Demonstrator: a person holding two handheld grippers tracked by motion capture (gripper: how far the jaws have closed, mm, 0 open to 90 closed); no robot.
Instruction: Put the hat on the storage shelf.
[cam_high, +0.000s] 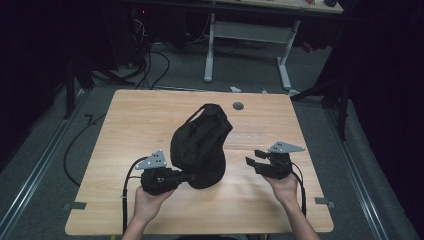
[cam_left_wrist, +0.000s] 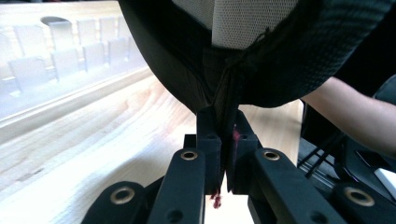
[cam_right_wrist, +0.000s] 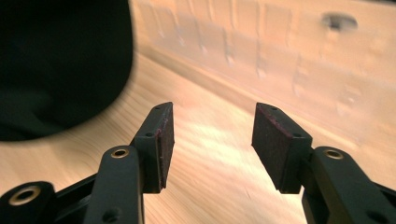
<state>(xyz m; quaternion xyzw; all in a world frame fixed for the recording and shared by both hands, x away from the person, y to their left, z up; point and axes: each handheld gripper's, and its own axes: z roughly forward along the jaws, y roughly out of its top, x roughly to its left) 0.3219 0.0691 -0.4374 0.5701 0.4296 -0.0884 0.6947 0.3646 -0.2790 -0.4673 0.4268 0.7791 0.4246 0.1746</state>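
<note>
1. Black fabric bag (cam_high: 201, 145) standing mid-bench (cam_high: 125, 130), lower edge lifted.
2. Left tool (cam_left_wrist: 223, 140) pinching bag's bottom seam, jaws pressed together on the fabric.
3. Right tool (cam_right_wrist: 212, 135) spread wide, empty, just right of bag.

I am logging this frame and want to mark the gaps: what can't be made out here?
- Black fabric bag: its contents are hidden by its own cloth, high view.
- Left gripper: its tips are covered by the bag's edge in the high view.
- Small grey round disc on the wooden table: too small to identify; blurred in the right gripper view.
- Bag in the left gripper view: cut off by the top edge.
</note>
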